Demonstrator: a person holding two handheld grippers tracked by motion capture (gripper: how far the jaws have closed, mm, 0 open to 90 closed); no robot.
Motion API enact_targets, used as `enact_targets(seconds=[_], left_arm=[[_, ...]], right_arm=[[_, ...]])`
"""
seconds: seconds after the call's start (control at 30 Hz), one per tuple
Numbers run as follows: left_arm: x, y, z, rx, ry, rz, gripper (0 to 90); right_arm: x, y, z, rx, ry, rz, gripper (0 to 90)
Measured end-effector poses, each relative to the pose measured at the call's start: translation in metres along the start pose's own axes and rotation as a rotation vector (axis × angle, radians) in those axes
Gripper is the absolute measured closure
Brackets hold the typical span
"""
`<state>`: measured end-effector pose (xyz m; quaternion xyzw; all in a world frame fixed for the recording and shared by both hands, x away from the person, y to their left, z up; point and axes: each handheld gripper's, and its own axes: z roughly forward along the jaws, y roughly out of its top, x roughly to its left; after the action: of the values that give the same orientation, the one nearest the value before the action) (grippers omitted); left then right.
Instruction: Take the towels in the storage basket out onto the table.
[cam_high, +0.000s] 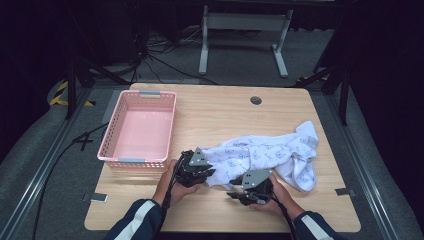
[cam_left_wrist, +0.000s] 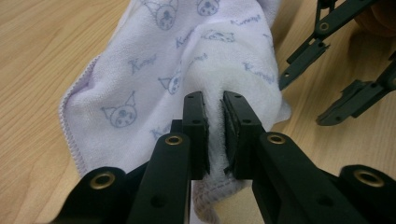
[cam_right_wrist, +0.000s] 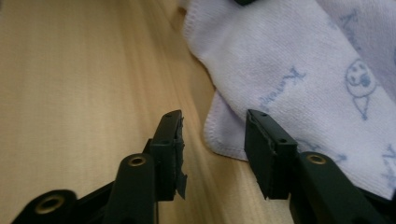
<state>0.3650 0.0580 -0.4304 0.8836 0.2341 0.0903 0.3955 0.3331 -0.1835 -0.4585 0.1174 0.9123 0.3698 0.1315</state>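
Note:
A white towel (cam_high: 270, 150) printed with small blue cartoon faces lies crumpled on the right half of the wooden table (cam_high: 225, 110). My left gripper (cam_high: 210, 175) sits at the towel's left end, and its jaws (cam_left_wrist: 214, 105) are shut on a pinched fold of the towel (cam_left_wrist: 154, 70). My right gripper (cam_high: 232, 194) is just in front of the towel near the table's front edge. Its jaws (cam_right_wrist: 212, 126) stand open over bare wood, and a hemmed corner of the towel (cam_right_wrist: 289, 70) lies just beyond them without touching the pads. The right gripper (cam_left_wrist: 303, 100) also appears close by in the left gripper view.
A pink plastic basket (cam_high: 107, 135) with nothing in it stands on the table's left side, close to my left hand. A round cable hole (cam_high: 256, 100) is set near the far edge. Beyond the table a white metal frame (cam_high: 245, 30) stands on the floor.

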Motion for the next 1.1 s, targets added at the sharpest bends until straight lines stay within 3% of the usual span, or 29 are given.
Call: enact_targets(seconds=[0.2,0.33,0.4,0.57,0.63,0.73,0.77,0.8,0.87,0.97,1.1], left_arm=[[0.002,-0.002,0.004,0.013,-0.013,-0.014,78.7],[0.003,-0.002,0.003,0.01,-0.003,-0.015,78.7],[0.003,-0.003,0.003,0.012,0.001,-0.017,78.0],[0.006,-0.003,-0.003,-0.005,0.022,-0.026,77.1],[0.006,-0.005,-0.004,0.002,0.011,-0.028,78.3],[0.006,-0.007,-0.001,0.025,0.008,-0.016,80.1],[0.004,-0.007,0.001,0.036,0.004,-0.014,80.0],[0.002,-0.007,0.002,0.042,0.007,-0.003,79.3],[-0.001,-0.006,0.004,0.043,0.005,0.005,75.0],[-0.008,0.0,0.011,0.052,0.018,0.036,69.2],[-0.011,0.005,0.03,0.074,0.023,0.031,55.7]], right_arm=[[-0.006,0.002,0.012,0.0,-0.007,0.02,57.4],[-0.011,0.002,0.013,0.004,0.036,0.064,81.2],[-0.012,0.003,0.01,0.033,0.027,0.055,86.0],[-0.007,-0.002,-0.008,0.091,0.05,0.039,87.7],[-0.001,-0.007,-0.025,0.078,0.099,0.042,87.7],[0.006,-0.011,-0.038,0.073,0.119,0.044,87.8],[0.017,-0.018,-0.053,0.069,0.152,0.048,87.7],[0.021,-0.021,-0.057,0.072,0.155,0.047,87.7],[0.028,-0.025,-0.062,0.073,0.18,0.046,87.6],[0.049,-0.035,-0.071,0.093,0.225,0.033,87.4],[0.07,-0.038,-0.075,0.091,0.258,0.029,87.4]])
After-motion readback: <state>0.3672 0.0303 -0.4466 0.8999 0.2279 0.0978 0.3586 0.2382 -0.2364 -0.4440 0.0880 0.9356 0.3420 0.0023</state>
